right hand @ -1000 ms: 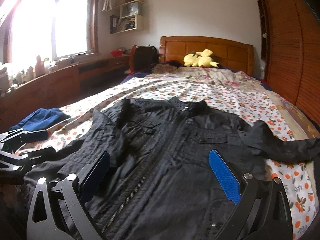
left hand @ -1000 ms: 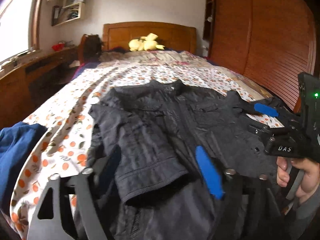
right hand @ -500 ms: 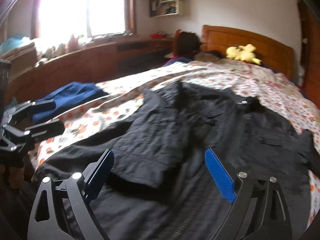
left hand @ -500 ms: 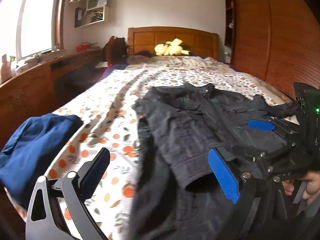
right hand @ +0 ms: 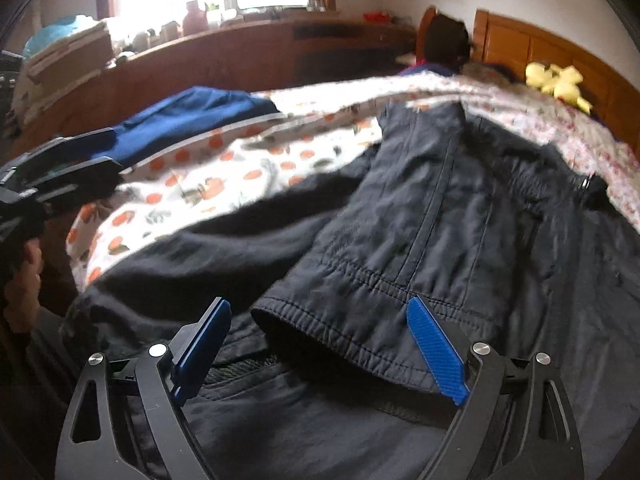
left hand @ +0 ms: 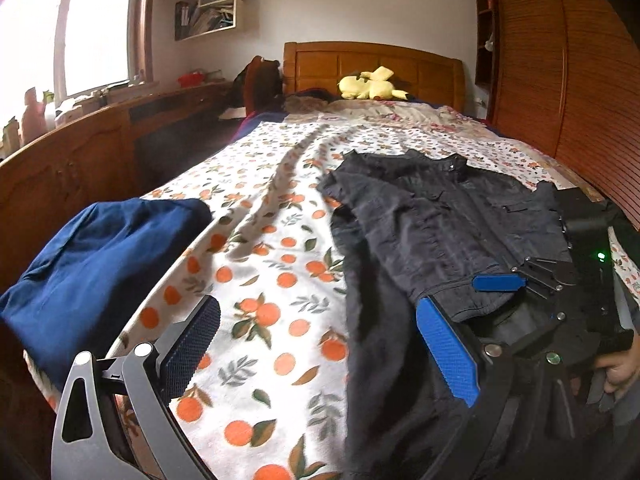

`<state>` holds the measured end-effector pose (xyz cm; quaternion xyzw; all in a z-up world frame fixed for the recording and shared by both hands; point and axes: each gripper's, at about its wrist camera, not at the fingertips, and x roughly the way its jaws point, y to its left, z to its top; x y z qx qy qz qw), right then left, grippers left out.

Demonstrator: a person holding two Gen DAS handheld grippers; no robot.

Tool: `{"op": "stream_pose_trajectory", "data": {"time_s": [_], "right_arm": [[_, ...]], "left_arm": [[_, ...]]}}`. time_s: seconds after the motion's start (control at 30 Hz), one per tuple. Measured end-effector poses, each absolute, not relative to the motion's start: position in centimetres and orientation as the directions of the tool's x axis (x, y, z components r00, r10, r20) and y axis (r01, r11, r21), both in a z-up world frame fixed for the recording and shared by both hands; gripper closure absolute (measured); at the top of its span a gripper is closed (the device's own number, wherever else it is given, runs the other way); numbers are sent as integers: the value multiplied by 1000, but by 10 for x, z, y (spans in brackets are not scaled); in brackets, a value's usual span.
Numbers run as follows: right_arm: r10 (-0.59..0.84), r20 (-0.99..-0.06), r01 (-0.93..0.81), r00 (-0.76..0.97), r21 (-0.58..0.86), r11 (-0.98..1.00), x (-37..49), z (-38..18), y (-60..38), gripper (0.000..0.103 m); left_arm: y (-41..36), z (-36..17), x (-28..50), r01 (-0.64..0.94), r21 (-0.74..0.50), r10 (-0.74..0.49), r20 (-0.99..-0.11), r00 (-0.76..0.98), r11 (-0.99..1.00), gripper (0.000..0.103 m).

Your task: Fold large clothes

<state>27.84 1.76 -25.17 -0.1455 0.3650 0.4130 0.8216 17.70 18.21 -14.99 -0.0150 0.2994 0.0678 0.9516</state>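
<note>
A black jacket (left hand: 440,220) lies spread on the floral bedsheet (left hand: 272,248), its left sleeve folded in over the front with the cuff (right hand: 352,312) near the hem. My left gripper (left hand: 320,344) is open and empty, over the sheet at the jacket's left edge. My right gripper (right hand: 320,344) is open and empty, low over the jacket's hem, with the folded sleeve cuff between its fingers. The right gripper also shows in the left wrist view (left hand: 500,284), and the left gripper in the right wrist view (right hand: 68,168).
A folded blue garment (left hand: 92,264) lies at the bed's left edge. A yellow plush toy (left hand: 372,84) sits by the wooden headboard (left hand: 372,64). A wooden sideboard (left hand: 80,160) runs along the left; a wardrobe (left hand: 560,60) stands on the right.
Both grippers have swung to the left. The left one has left the folded sleeve and now hangs over the sheet. The right one has come down close to the sleeve cuff.
</note>
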Motion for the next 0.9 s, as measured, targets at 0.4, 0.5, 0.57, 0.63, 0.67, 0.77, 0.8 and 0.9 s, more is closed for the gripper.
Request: {"op": "stream_pose_trajectory", "data": {"time_s": [0.4, 0.5, 0.57, 0.63, 0.67, 0.77, 0.8, 0.9], "right_arm": [[546, -737, -796, 399, 18, 606, 275, -259, 26, 51], [548, -729, -802, 409, -1, 597, 271, -257, 26, 74], [555, -722, -802, 413, 1, 598, 270, -253, 24, 89], [569, -707, -791, 420, 23, 612, 273, -248, 17, 98], [577, -700, -788, 421, 32, 614, 274, -245, 14, 99], [599, -668, -779, 441, 45, 625, 275, -234, 3, 99], [607, -654, -774, 452, 51, 631, 275, -229, -2, 99], [634, -606, -760, 480, 75, 646, 275, -210, -20, 99]], "left_arm": [[182, -150, 174, -147, 13, 128, -577, 807, 989, 4], [179, -150, 175, -142, 15, 124, -578, 806, 990, 4], [177, -150, 175, -137, 16, 121, -578, 807, 990, 4], [176, -150, 175, -135, 18, 121, -577, 807, 991, 4], [175, -151, 175, -134, 18, 120, -579, 806, 991, 4], [174, -151, 177, -132, 18, 117, -581, 805, 991, 4], [172, -151, 177, -129, 17, 115, -579, 807, 992, 4], [168, -149, 179, -119, 11, 104, -575, 811, 993, 4]]}}
